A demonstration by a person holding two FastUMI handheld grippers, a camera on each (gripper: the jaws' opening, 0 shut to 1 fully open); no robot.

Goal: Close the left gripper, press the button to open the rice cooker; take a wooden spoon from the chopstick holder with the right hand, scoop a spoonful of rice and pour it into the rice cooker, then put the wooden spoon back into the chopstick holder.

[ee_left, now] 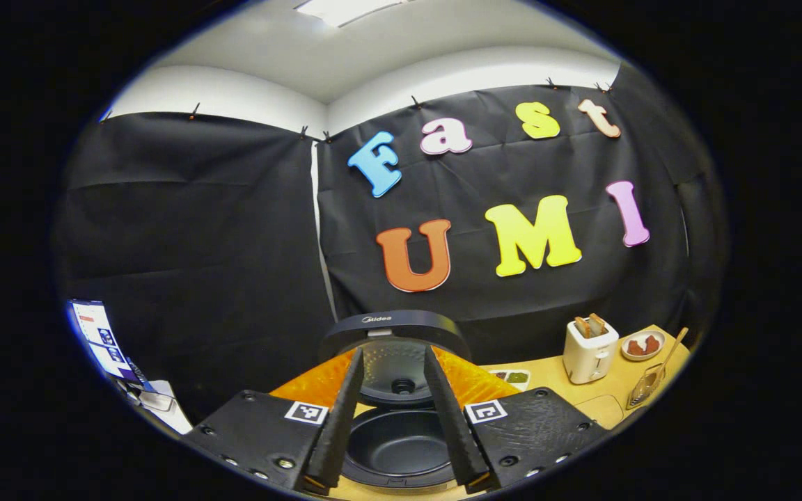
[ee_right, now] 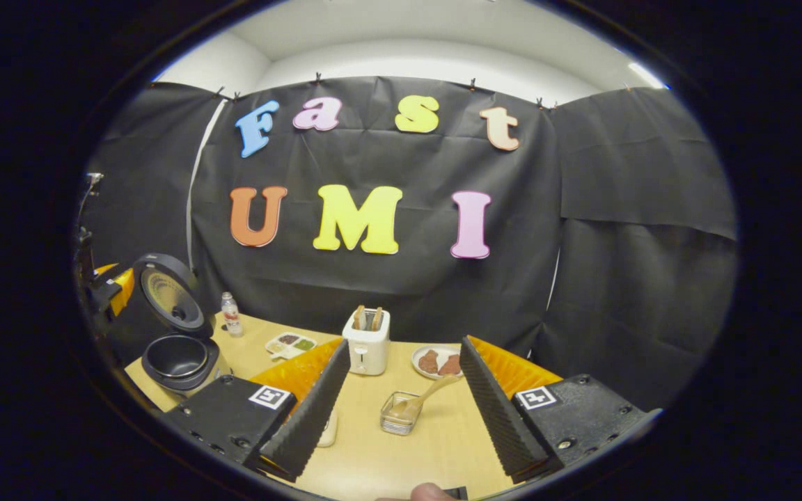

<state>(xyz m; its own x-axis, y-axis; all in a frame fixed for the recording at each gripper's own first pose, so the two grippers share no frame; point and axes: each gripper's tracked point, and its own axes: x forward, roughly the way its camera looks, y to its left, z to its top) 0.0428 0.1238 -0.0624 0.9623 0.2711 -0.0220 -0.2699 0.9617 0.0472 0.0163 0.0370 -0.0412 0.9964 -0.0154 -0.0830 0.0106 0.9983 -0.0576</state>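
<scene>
Rice cooker [ee_right: 177, 348]: one, at the table's [ee_right: 408, 452] left end in the right gripper view, lid [ee_right: 168, 292] raised upright, dark inner pot [ee_left: 397, 442] open and showing no contents.

Left gripper [ee_left: 397, 417]: one, hovering right over the open pot, fingers spread with the pot and lid visible between them, gripping nothing.

Right gripper [ee_right: 401, 410]: one, above the table's middle, fingers wide apart, nothing between the pads.

Wooden spoon [ee_right: 423, 402]: one, bowl resting in the chopstick holder [ee_right: 399, 417], handle leaning up and to the right toward the plate.

Chopstick holder: one, a small clear wire-sided container on the table between the right gripper's fingers, just in front of the toaster and plate.

Toaster [ee_right: 367, 342]: one, white, with two slices [ee_right: 368, 318] standing in its slots.

Plate [ee_right: 438, 362]: one, just right of the toaster, bearing two brownish pieces.

Small bottle [ee_right: 231, 314]: one, upright by the back wall, right of the cooker.

Divided dish [ee_right: 289, 342]: one, white, between bottle and toaster, with green and dark fillings.

Whitish object [ee_right: 329, 430]: one, partly hidden behind the right gripper's left finger; kind cannot be told.
</scene>
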